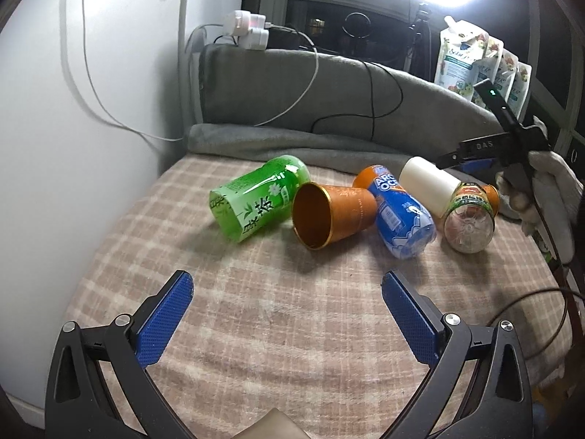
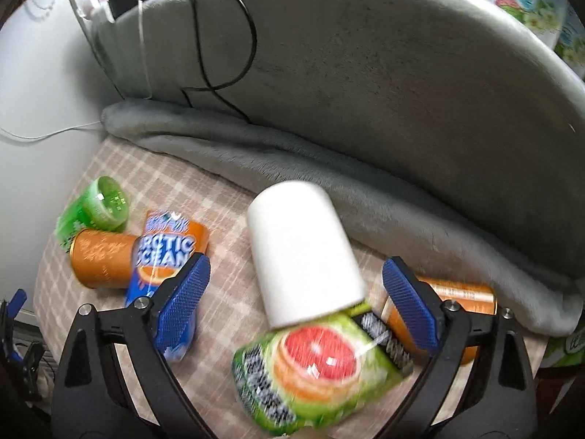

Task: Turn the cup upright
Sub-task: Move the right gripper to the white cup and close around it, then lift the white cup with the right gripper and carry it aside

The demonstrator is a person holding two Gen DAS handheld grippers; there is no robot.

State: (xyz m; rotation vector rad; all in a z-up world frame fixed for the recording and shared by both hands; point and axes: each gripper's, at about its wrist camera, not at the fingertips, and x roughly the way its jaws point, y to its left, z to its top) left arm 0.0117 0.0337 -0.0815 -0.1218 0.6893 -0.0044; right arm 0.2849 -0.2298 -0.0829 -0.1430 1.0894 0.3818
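Note:
An orange metallic cup [image 1: 331, 214] lies on its side on the checked blanket, its mouth toward me, between a green tea bottle [image 1: 256, 197] and a blue Arctic Ocean bottle [image 1: 400, 216]. It also shows at the left in the right wrist view [image 2: 100, 263]. A white cup [image 2: 301, 252] lies on its side, base away, its rim against a grapefruit-label bottle [image 2: 310, 366]. My left gripper [image 1: 287, 292] is open and empty, short of the orange cup. My right gripper [image 2: 296, 281] is open, its fingers either side of the white cup, not touching. It shows in the left wrist view [image 1: 471, 159].
A grey blanket roll [image 2: 329, 168] and grey cushion [image 2: 365, 55] run behind the objects, with cables over them. An orange can [image 2: 460, 292] lies behind the right finger. Refill pouches [image 1: 475, 62] stand at the back right. A white wall [image 1: 73, 109] is at the left.

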